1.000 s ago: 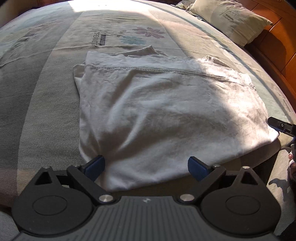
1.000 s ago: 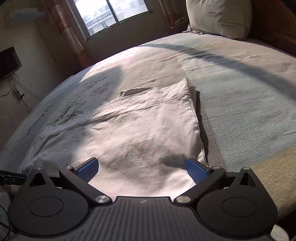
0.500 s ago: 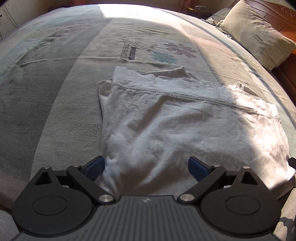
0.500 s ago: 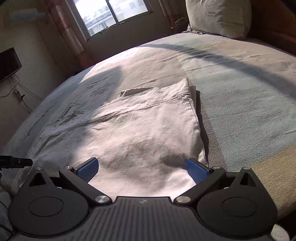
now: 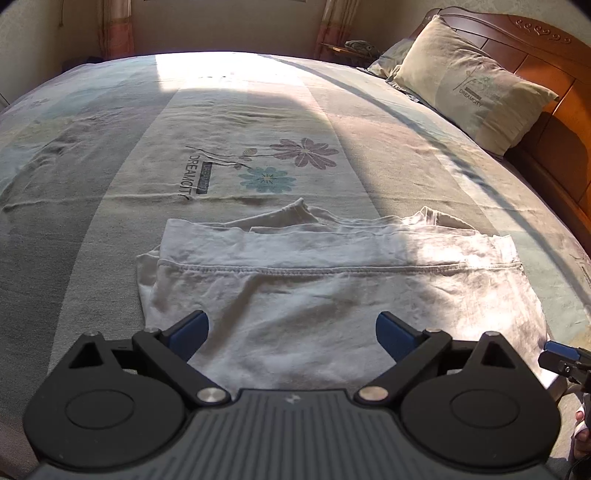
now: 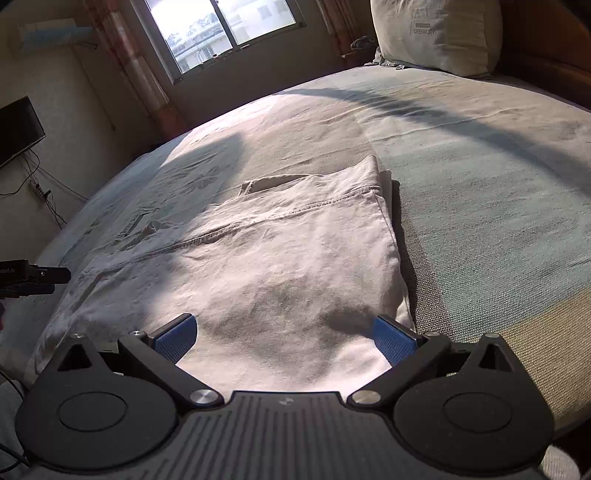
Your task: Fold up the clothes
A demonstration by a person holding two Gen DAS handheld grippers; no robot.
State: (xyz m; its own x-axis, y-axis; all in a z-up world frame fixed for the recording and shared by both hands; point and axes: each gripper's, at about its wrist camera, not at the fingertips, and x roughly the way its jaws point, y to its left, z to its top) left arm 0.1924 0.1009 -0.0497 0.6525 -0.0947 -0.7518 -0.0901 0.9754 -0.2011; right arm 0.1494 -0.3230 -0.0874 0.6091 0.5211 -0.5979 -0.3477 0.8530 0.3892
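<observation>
The white garment (image 5: pixel 332 291) lies flat and partly folded on the bed (image 5: pixel 110 184), directly ahead of both tools, its long axis running across from one to the other. The left hand-held gripper (image 5: pixel 291 325) sits over the garment's near edge towards its left end, the right hand-held gripper (image 6: pixel 284 332) over the near edge by its right corner; each is about equally close. Both are spread wide with nothing held, cloth showing between the blue pads. Beyond the garment the bedsheet shows a flower print (image 5: pixel 291 158); a pillow (image 5: pixel 472 85) leans at the wooden headboard (image 5: pixel 554 62), and a window (image 6: pixel 221 29) lights the room.
</observation>
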